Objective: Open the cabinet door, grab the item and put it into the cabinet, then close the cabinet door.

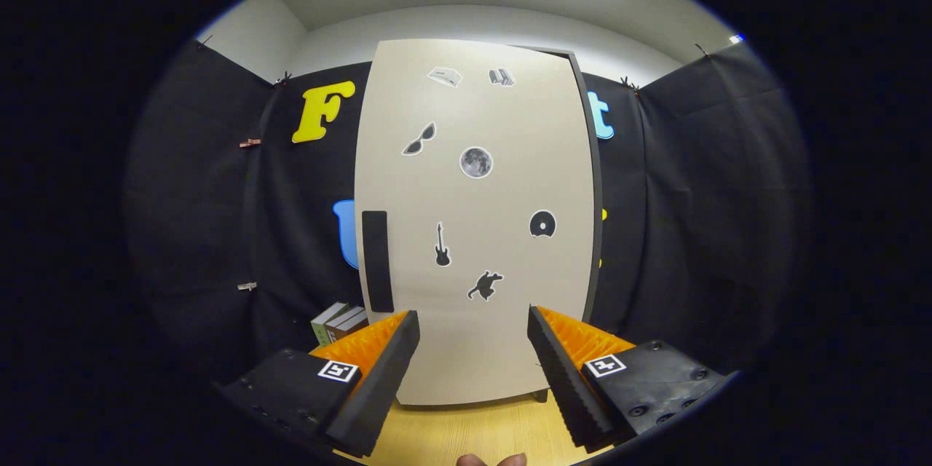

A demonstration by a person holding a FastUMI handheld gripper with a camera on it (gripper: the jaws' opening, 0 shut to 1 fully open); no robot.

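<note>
Your fingertips (491, 460) peek in nearest the camera, just above the wooden table (466, 429). Ahead of them your gripper (473, 328) stands wide open, its two fingers well apart and holding nothing. Beyond the fingers you face the cabinet (477, 218), upright at the far side of the table, its pale door (502, 349) shut, dotted with small stickers, a dark handle (377, 261) on its left edge. Left of the cabinet, behind your left finger, stands the item, a few books (338, 322).
</note>
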